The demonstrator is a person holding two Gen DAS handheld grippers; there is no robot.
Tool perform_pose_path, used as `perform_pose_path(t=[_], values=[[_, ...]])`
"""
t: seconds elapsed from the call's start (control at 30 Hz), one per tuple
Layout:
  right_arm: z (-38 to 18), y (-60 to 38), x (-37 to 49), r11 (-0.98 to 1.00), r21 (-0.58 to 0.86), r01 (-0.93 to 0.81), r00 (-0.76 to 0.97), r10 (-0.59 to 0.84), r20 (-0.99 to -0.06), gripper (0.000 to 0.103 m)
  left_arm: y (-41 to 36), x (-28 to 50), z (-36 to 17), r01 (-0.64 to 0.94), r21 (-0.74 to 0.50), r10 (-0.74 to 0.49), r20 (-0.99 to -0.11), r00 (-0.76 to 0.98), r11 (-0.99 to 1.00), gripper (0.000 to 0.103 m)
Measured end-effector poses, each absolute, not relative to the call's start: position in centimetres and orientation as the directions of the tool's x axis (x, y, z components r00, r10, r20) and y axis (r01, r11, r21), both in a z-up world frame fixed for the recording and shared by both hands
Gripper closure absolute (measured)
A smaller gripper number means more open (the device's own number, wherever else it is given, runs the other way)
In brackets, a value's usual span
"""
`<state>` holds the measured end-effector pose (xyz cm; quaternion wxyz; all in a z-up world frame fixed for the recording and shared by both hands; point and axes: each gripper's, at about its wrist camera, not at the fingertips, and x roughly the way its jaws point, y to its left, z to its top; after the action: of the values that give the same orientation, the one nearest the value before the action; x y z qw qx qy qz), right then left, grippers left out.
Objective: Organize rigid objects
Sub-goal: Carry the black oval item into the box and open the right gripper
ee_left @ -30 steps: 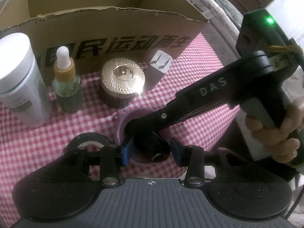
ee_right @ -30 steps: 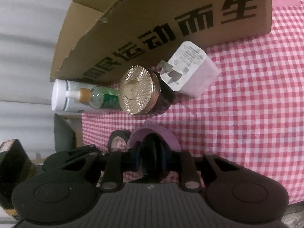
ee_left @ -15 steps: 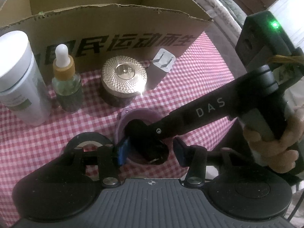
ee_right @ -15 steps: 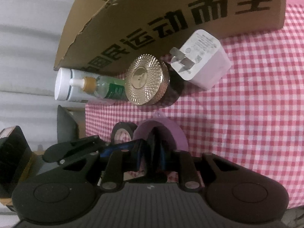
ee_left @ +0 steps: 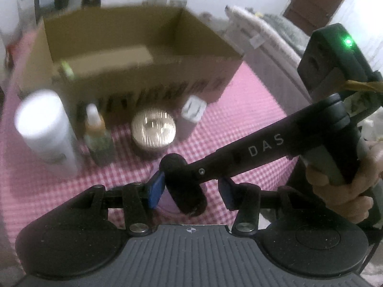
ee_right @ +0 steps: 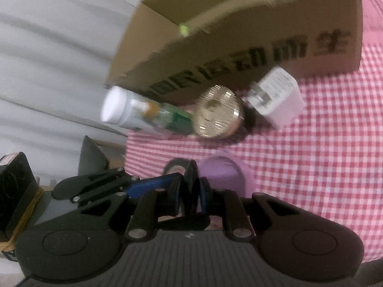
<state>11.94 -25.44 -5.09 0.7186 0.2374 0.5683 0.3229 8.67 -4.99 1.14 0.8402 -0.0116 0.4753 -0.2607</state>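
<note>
Cardboard box (ee_left: 134,55) on pink checked cloth (ee_right: 335,143), right tongs (ee_right: 190,195) clamping black disc (ee_right: 191,181), left tongs (ee_left: 190,191) apart.

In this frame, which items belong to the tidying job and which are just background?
Job items: cardboard box, white bottle, dropper bottle, gold-lidded jar, white charger, purple cup, black object held by right gripper.

Background: checked tablecloth, wooden door.

The right gripper (ee_right: 189,191) is reaching in from three o'clock, jaws pressing together, crossing between the left gripper (ee_left: 189,191)'s parted jaws; a hand (ee_left: 344,191) is gripping its handle.
</note>
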Motion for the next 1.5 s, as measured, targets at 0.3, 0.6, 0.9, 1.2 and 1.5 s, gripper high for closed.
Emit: perform_pose_path(t=[0.3, 0.6, 0.9, 1.2, 1.5], values=[[2.4, -24.7, 13.1, 0.613, 0.707, -0.352, 0.262, 0.790, -0.554, 0.086, -4.0, 8.7, 8.2, 0.442, -0.138, -0.401, -0.706, 0.583, 0.886, 0.055], [5.1, -22.8, 20.7, 0.541, 0.740, -0.401, 0.246, 0.841, -0.482, 0.086, -3.0, 14.7, 10.2, 0.389, -0.069, -0.322, -0.701, 0.637, 0.919, 0.054], [1.4, -19.0, 28.8, 0.539, 0.777, -0.326, 0.124, 0.839, -0.530, 0.086, -1.2, 20.9, 7.0, 0.318, -0.053, -0.236, -0.787, 0.570, 0.947, 0.054], [-3.6, -15.3, 33.0, 0.602, 0.759, -0.249, 0.007, 0.784, -0.620, 0.086, -0.1, 22.8, 4.6, 0.283, -0.015, -0.166, -0.839, 0.518, 0.959, 0.053], [-6.9, -13.2, 34.4, 0.666, 0.722, -0.190, -0.047, 0.728, -0.684, 0.077, 1.0, 22.7, 4.5, 0.248, -0.035, -0.164, -0.836, 0.524, 0.968, 0.041]])
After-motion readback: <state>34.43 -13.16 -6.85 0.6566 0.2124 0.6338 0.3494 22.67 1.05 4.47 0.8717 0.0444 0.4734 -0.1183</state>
